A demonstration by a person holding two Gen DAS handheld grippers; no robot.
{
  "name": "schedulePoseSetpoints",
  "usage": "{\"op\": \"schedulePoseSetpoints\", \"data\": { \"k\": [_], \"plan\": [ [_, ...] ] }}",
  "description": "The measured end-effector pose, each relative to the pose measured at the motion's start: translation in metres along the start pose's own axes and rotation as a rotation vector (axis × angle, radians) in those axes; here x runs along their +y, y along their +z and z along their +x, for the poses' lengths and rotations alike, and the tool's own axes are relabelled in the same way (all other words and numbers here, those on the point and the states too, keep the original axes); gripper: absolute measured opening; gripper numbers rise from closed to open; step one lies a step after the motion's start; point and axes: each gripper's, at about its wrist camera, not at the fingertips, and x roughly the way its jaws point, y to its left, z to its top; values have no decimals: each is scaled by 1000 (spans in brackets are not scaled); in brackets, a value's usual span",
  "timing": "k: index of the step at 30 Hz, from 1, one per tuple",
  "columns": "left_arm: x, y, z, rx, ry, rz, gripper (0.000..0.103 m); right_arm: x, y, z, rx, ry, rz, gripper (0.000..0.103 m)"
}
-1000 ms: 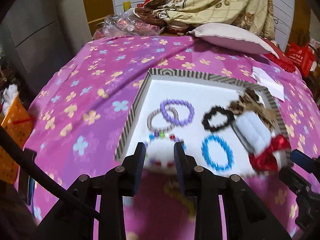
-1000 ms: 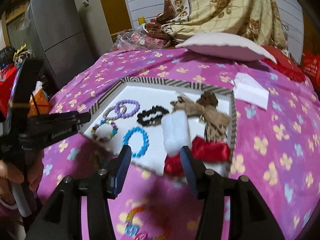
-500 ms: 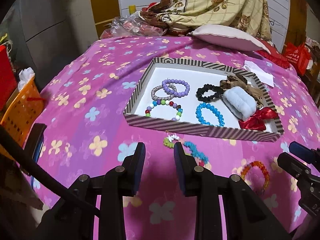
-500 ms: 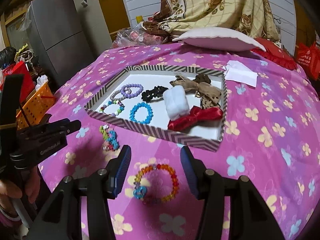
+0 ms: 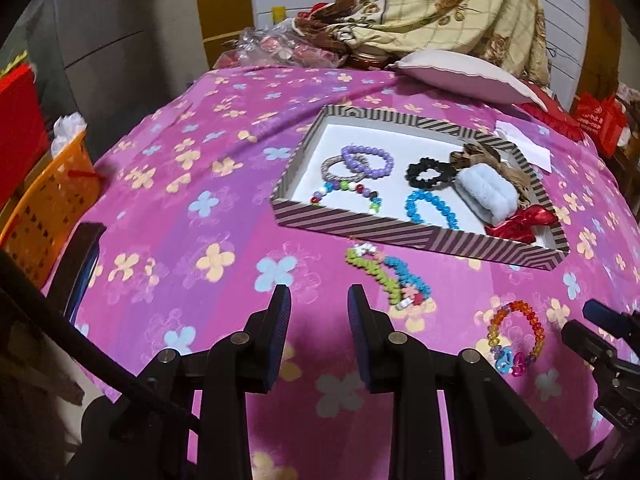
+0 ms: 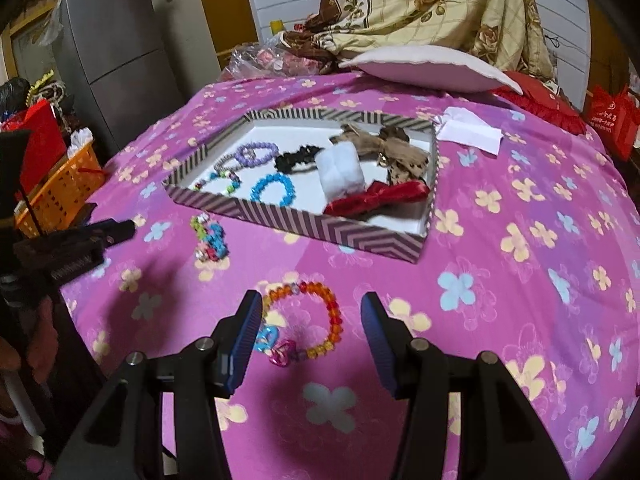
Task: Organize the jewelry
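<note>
You are holding your right gripper [image 6: 311, 322] low over the pink flowered cloth [image 6: 500, 280], and its two blue fingers [image 6: 376, 334] are standing wide apart with nothing in them. The orange and red bead bracelet [image 6: 304, 320] is lying flat on the cloth right between those fingers, closer to the left one, and its blue and pink charms are sitting just beside that left fingertip. You are holding your left gripper [image 5: 319, 316] over the cloth too, with its fingers [image 5: 278, 320] partly apart and gripping nothing. The green and blue bead bracelet [image 5: 386, 274] is lying a little ahead of it and off to the right, just past the right fingertip, not between the fingers. The striped box [image 5: 420, 236] is sitting farther back on the cloth, and this bracelet is lying near its front wall. Inside the box you are seeing a purple bracelet [image 5: 368, 160], a blue bracelet [image 5: 430, 204], a black hair tie [image 5: 426, 174], a fluffy white band [image 5: 486, 194] and a red bow [image 5: 520, 224]. The front wall of the box is hiding the near parts of the blue bracelet and the red bow. The brown thing [image 6: 384, 146] at the back of the box is too bunched up to make out.
</note>
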Motion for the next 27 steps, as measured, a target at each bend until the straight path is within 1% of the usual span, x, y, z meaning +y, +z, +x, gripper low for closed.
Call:
{"op": "schedulePoseSetpoints", "data": {
  "k": [6,13,20,27],
  "plan": [
    [15,-6,6,31,-3,-32,26,-3,-8,12,34,7,9,54],
    [31,-9,15,74,-20,-87,26,-3,-7,13,31,2,7,54],
    [29,-8,17,87,-44,-104,26,-5,-8,14,39,1,9,54],
    [20,-7,19,90,-42,-88,26,-6,-8,15,41,1,9,54]
  ]
}}
